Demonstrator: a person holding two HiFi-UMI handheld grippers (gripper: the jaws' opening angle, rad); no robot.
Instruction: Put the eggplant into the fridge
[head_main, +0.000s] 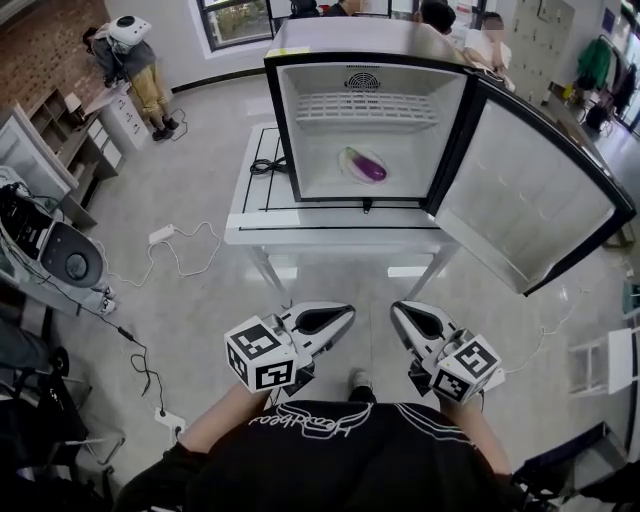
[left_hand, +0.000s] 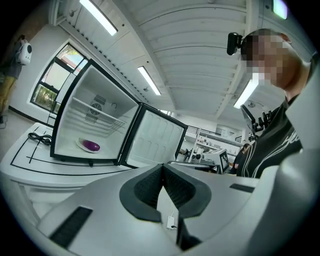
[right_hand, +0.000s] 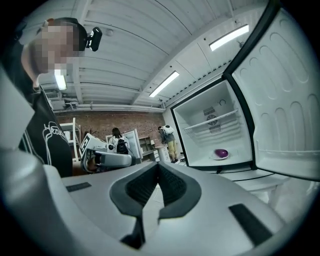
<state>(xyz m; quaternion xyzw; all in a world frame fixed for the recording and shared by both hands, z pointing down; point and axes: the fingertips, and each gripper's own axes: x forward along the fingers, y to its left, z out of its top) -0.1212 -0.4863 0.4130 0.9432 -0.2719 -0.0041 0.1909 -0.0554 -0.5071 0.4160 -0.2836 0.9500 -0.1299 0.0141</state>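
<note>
Left tongs (head_main: 338, 316) and right tongs (head_main: 402, 312) both closed, empty, well back from white worktop (head_main: 248, 214). Glossy purple eggplant (head_main: 367, 168) lies on white plate (head_main: 348, 158) inside black-framed white fridge (head_main: 284, 120). Placement looks done; door (head_main: 530, 200) stands open.

L claw (head_main: 346, 311) & R claw (head_main: 397, 307): both closed, nothing betw. jaws. Both point fwd, approx. level, side by side w/ small gap, just ahead of torso (head_main: 340, 455).
</note>
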